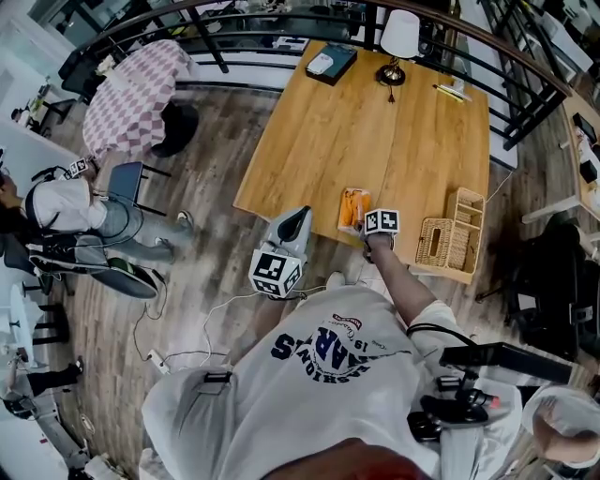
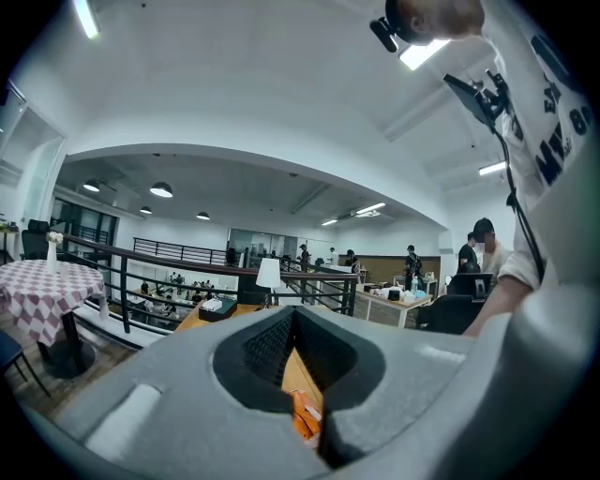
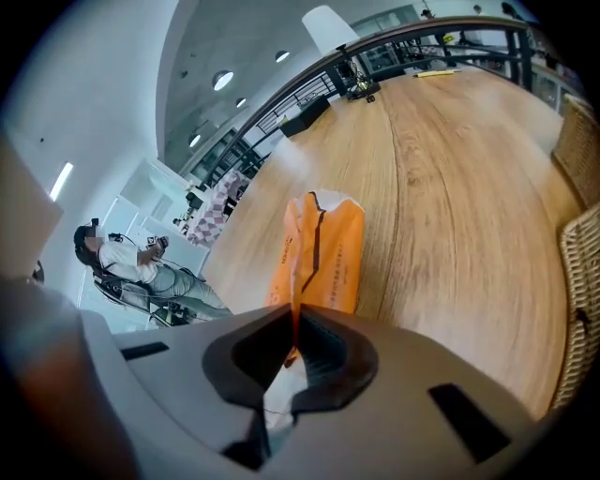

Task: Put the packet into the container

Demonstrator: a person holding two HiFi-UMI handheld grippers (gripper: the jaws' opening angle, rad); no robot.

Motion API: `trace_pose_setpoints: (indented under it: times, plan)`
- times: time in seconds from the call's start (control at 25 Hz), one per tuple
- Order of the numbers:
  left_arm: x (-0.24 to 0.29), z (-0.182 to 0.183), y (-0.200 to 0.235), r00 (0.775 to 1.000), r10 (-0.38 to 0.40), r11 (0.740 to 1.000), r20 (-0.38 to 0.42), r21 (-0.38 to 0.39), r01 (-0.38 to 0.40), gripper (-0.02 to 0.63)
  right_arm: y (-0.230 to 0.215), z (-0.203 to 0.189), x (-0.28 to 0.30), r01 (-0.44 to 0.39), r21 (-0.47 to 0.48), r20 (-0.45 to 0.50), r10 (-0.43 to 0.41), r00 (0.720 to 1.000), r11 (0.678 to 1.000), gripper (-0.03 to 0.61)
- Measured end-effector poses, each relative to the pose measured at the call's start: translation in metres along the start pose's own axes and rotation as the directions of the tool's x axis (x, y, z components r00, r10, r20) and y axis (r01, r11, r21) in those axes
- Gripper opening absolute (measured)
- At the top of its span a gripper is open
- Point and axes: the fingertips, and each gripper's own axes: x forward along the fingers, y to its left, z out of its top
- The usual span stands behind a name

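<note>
An orange packet [image 1: 353, 211] lies on the wooden table [image 1: 375, 122] near its front edge. My right gripper [image 1: 366, 232] is shut on the packet's near end; in the right gripper view the packet [image 3: 323, 253] runs away from the gripper [image 3: 295, 323], its edge pinched between the pads. A wicker container [image 1: 450, 244] with compartments stands just right of the packet, and its rim [image 3: 577, 309] shows at the right. My left gripper [image 1: 302, 214] hovers off the table's front left edge, tips together and empty. In the left gripper view, past that gripper [image 2: 292, 314], the packet [image 2: 302, 417] shows.
At the table's far end stand a white lamp [image 1: 400, 37], a dark box [image 1: 330, 64] and pens [image 1: 453, 92]. A black railing [image 1: 281, 23] curves behind. A checkered table [image 1: 136, 94] and a seated person [image 1: 75, 211] are at the left.
</note>
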Motion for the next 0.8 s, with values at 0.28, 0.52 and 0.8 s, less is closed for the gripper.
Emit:
trace_pose_setpoints:
  times: [0.28, 0.52, 0.8]
  plan:
    - [0.001, -0.004, -0.006, 1.000, -0.012, 1.000, -0.002, -0.003, 0.012, -0.005, -0.004, -0.003, -0.004, 0.004, 0.002, 0.005, -0.004, 1.000, 1.000, 0.014]
    - [0.002, -0.008, -0.008, 1.000, -0.007, 1.000, -0.016, -0.004, 0.007, -0.005, 0.000, -0.002, -0.013, -0.023, 0.009, 0.012, 0.023, 1.000, 1.000, 0.014]
    - [0.006, -0.006, -0.010, 1.000, -0.002, 1.000, -0.021, -0.004, 0.002, -0.005, 0.018, 0.008, -0.046, -0.110, 0.009, 0.044, 0.110, 0.993, 0.994, 0.014]
